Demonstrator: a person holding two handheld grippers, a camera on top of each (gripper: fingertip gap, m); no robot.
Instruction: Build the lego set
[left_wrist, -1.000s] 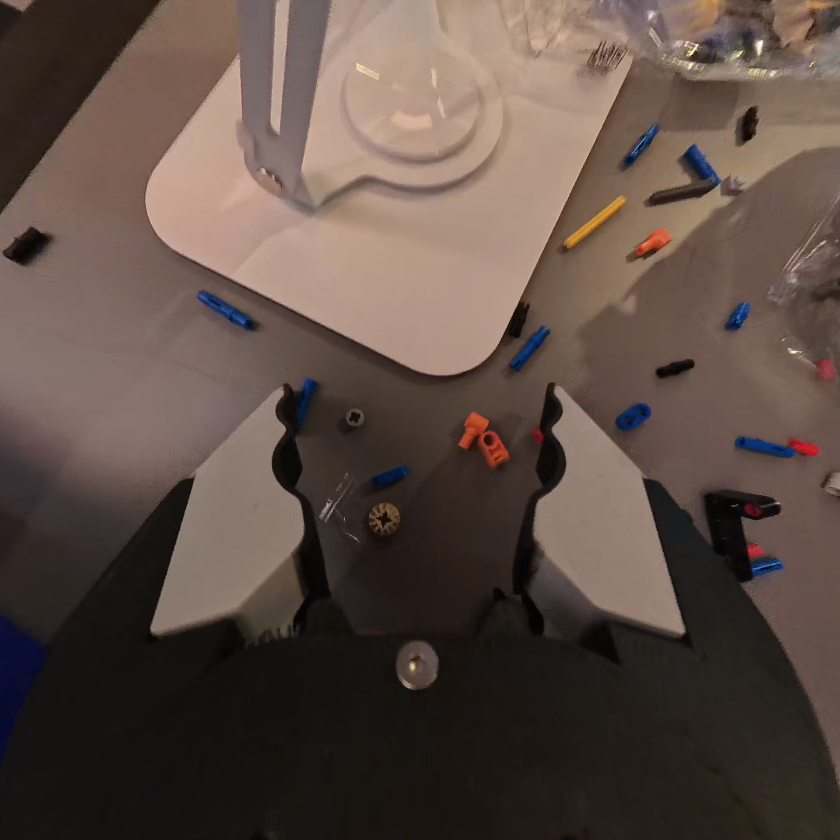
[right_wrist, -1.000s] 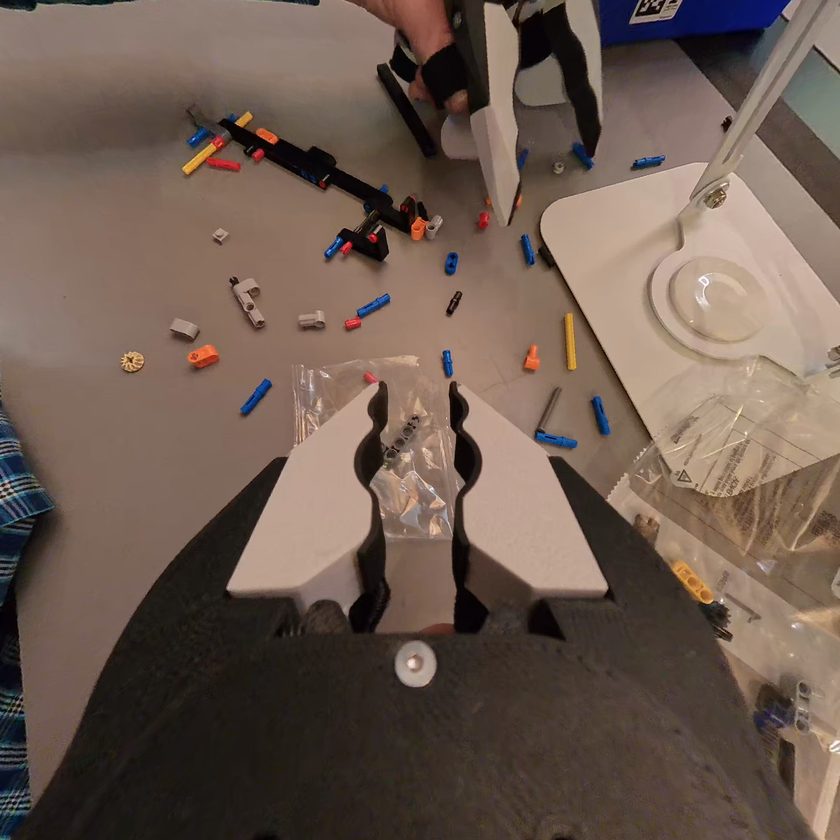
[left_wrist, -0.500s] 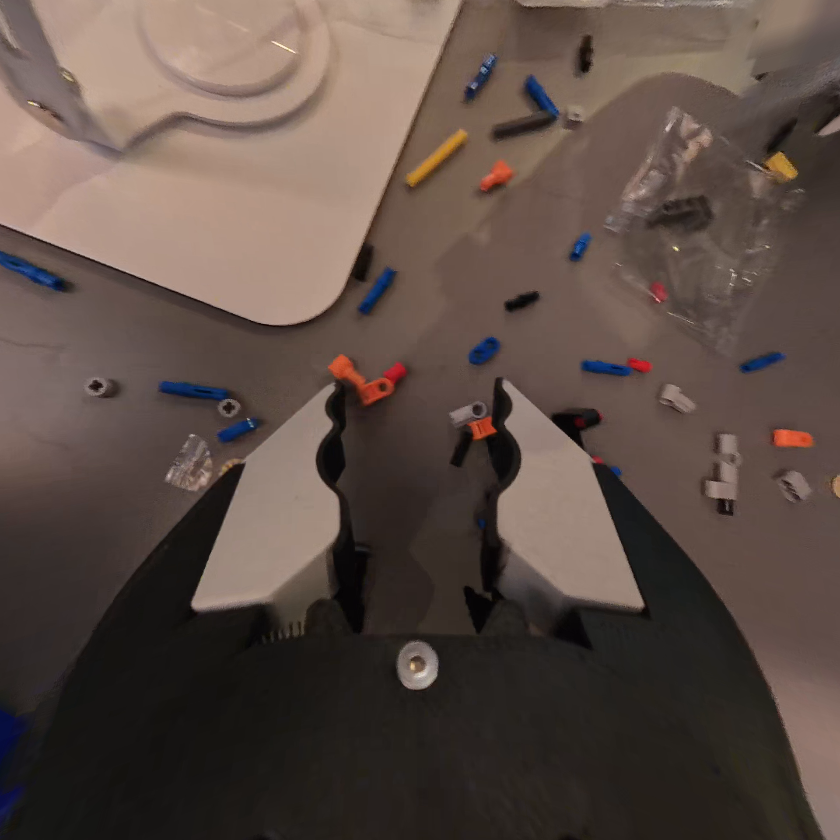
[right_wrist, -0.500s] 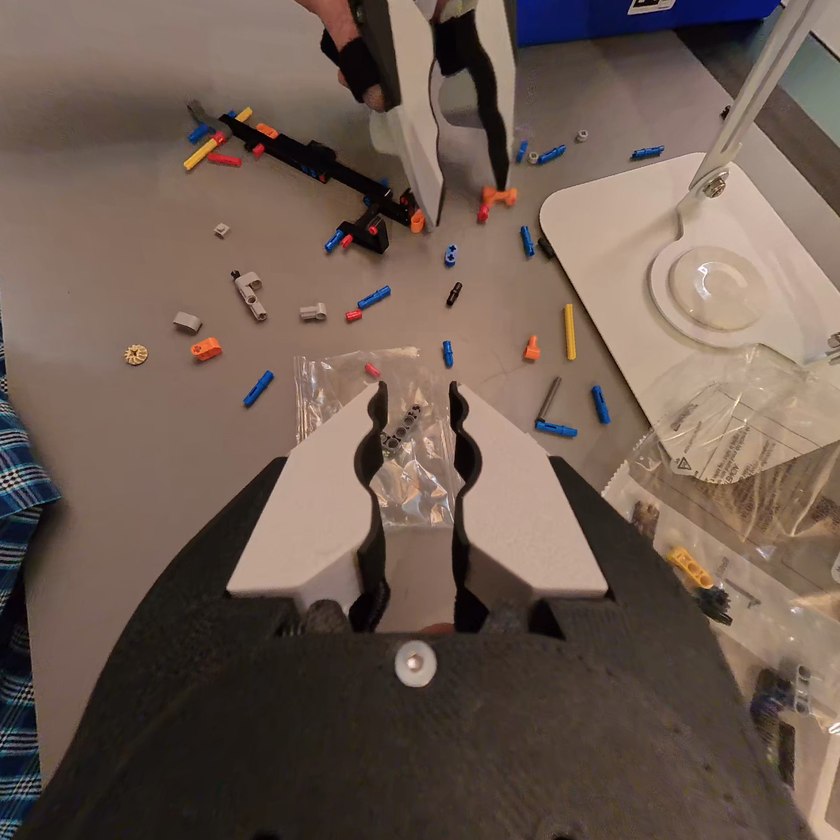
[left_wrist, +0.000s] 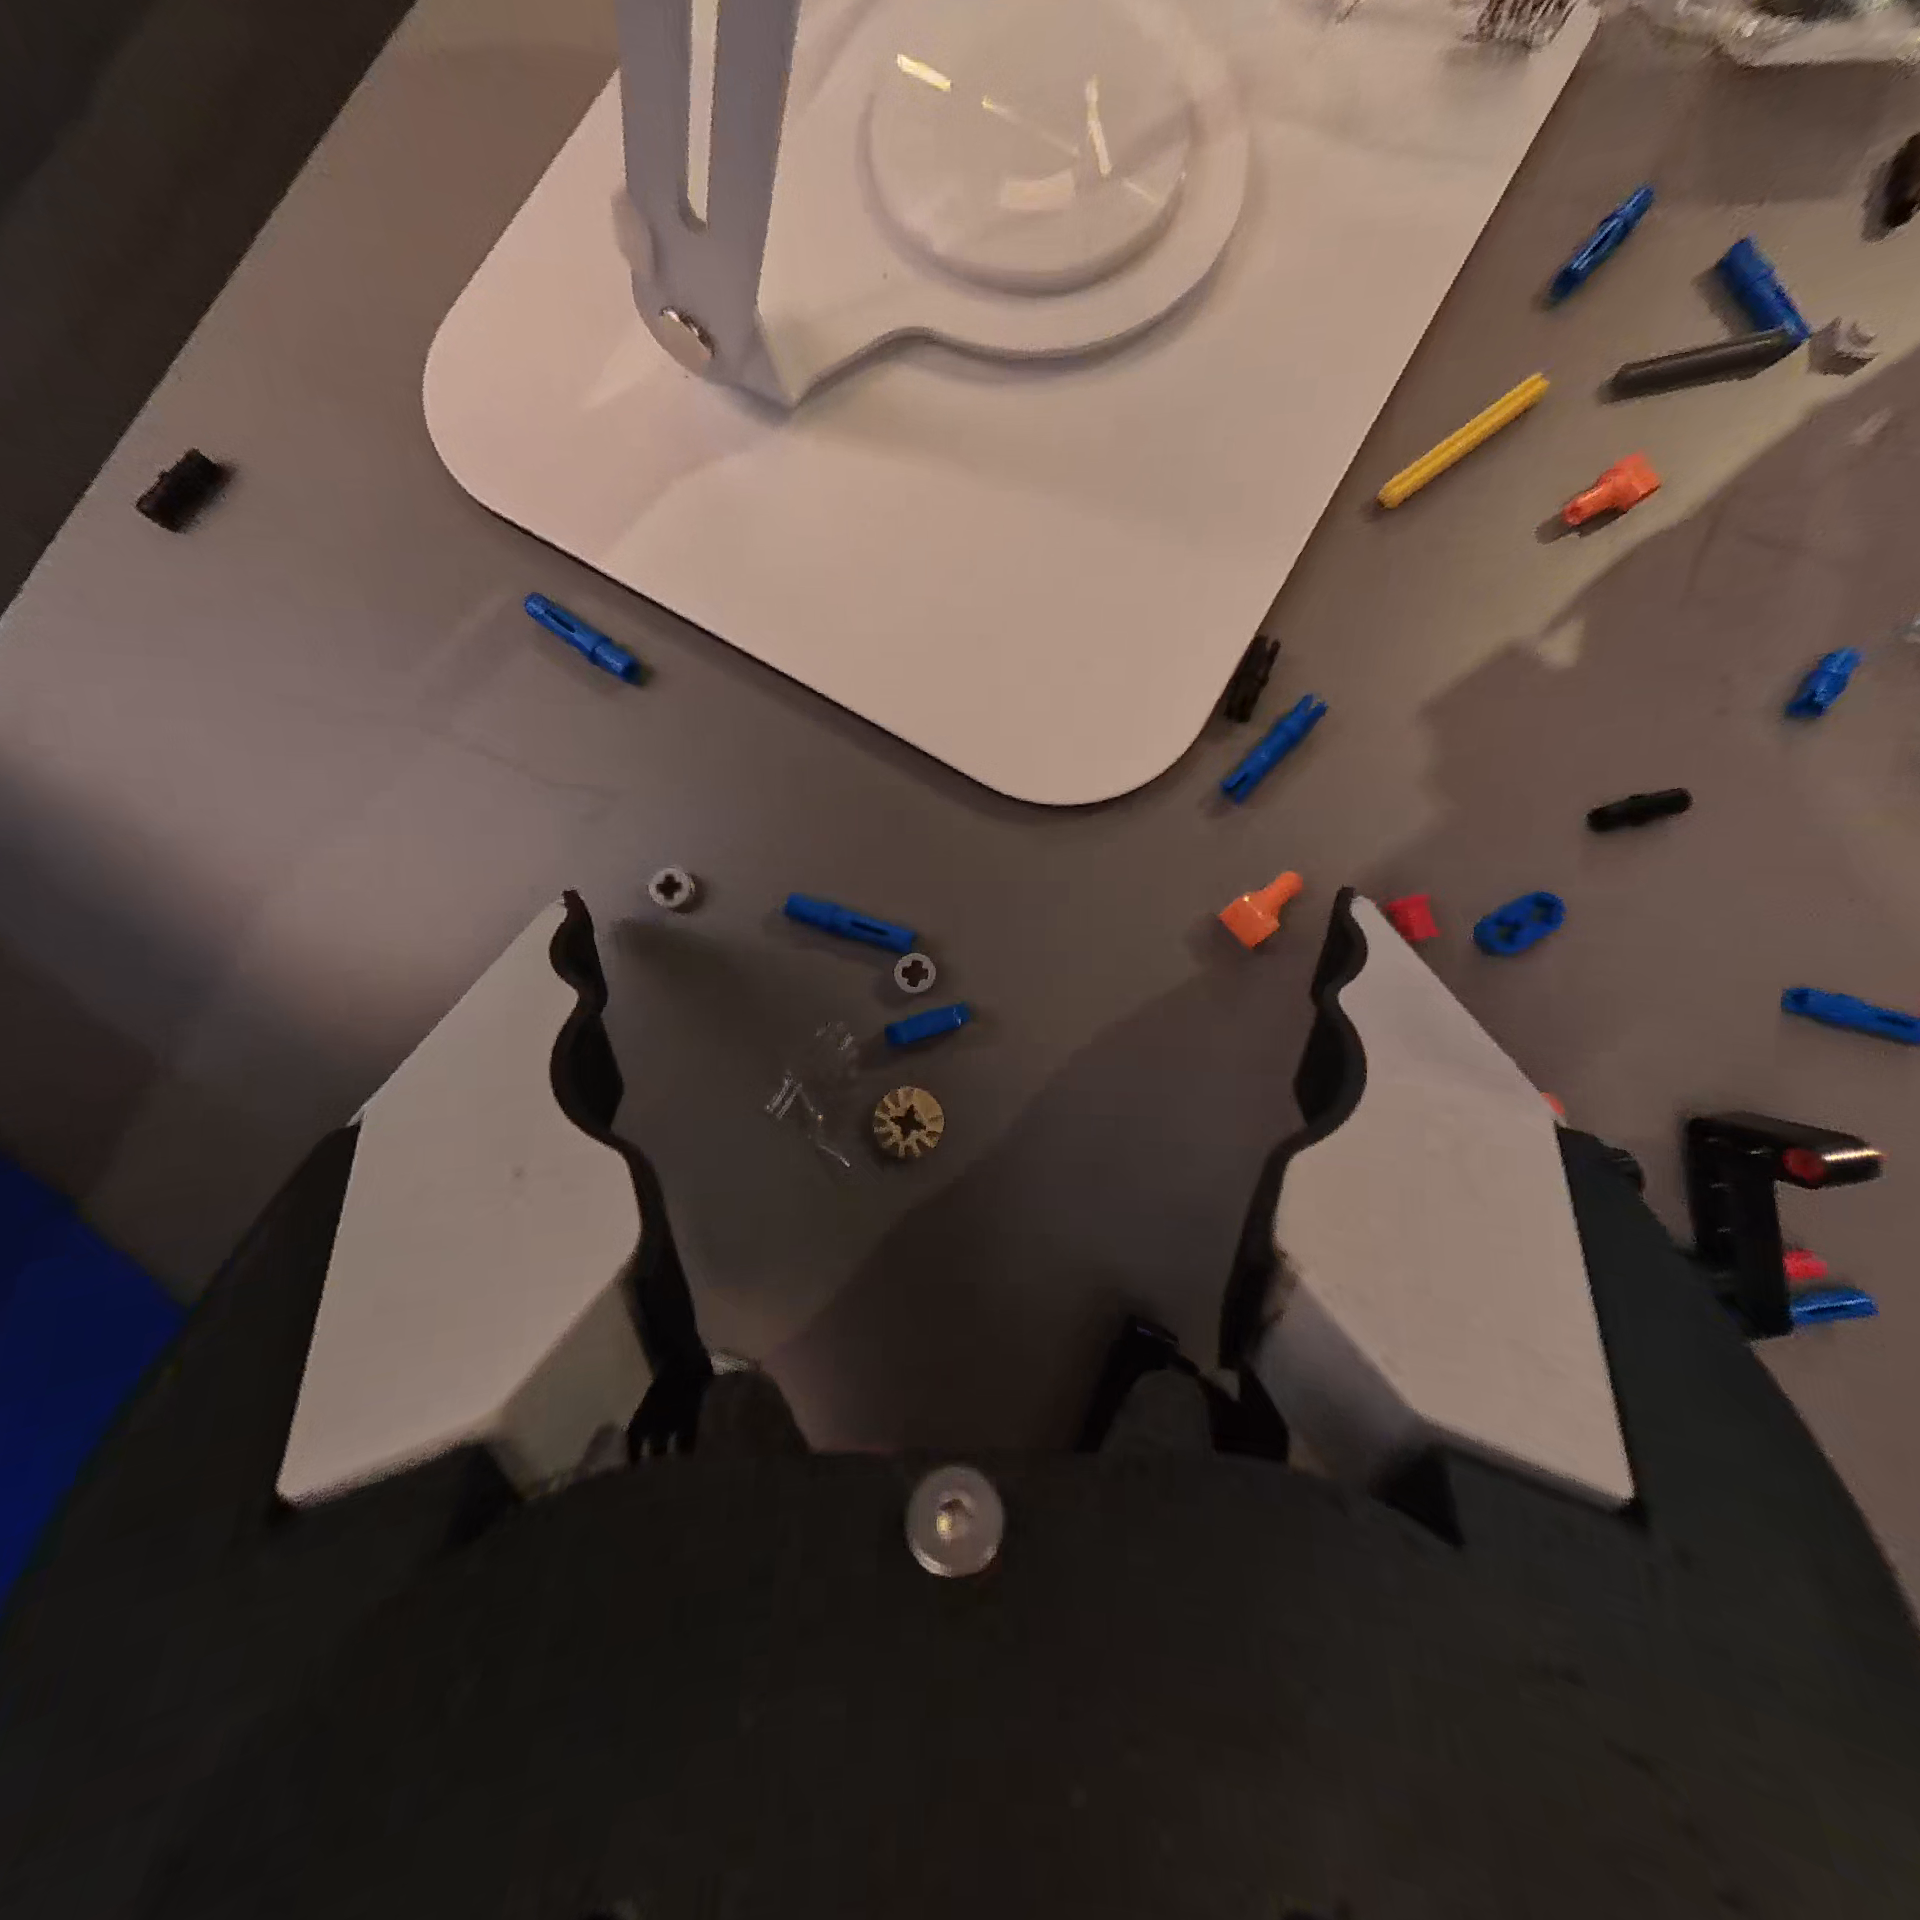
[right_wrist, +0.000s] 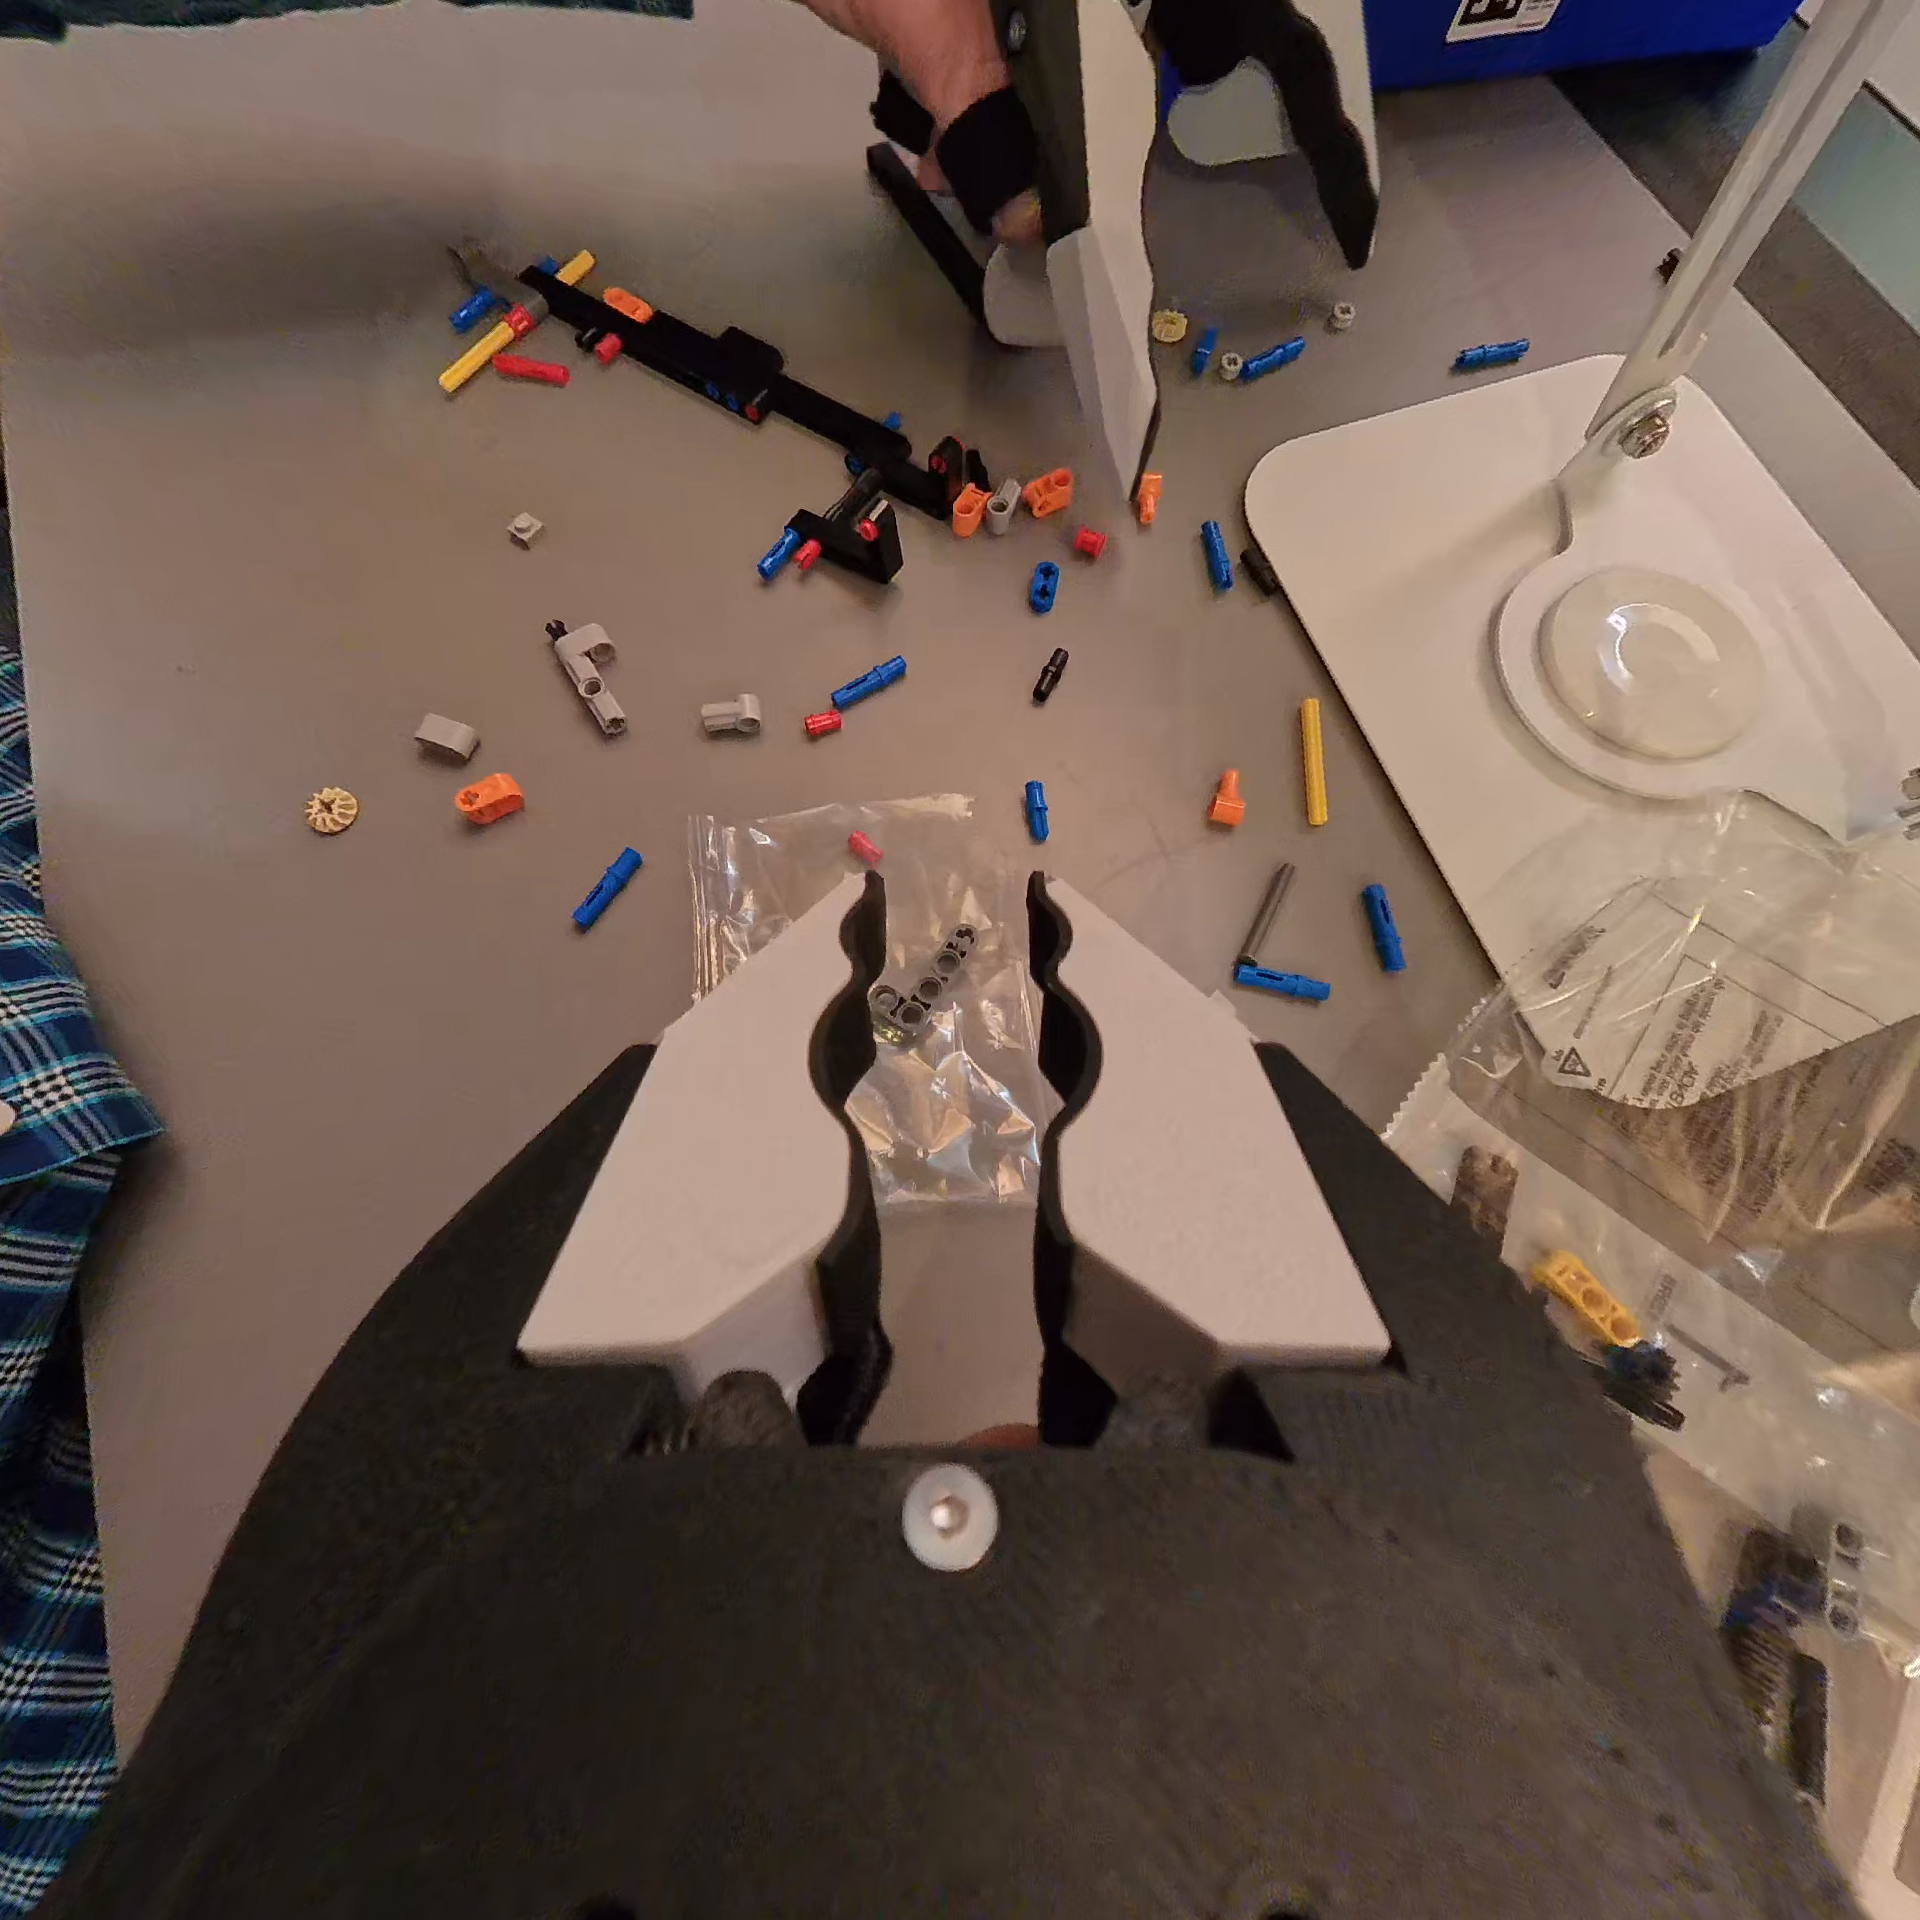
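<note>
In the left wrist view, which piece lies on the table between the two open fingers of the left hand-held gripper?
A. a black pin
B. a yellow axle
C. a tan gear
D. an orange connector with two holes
C: the tan gear lies on the grey table between the spread fingers of the left hand-held gripper, below a short blue pin.

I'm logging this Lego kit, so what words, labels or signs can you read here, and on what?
Clear plastic bag at right: black print and a triangle sign; wording not repeated.
White label on blue bin: black marking, cut off at the edge.
Left wrist view: no writing.
</note>
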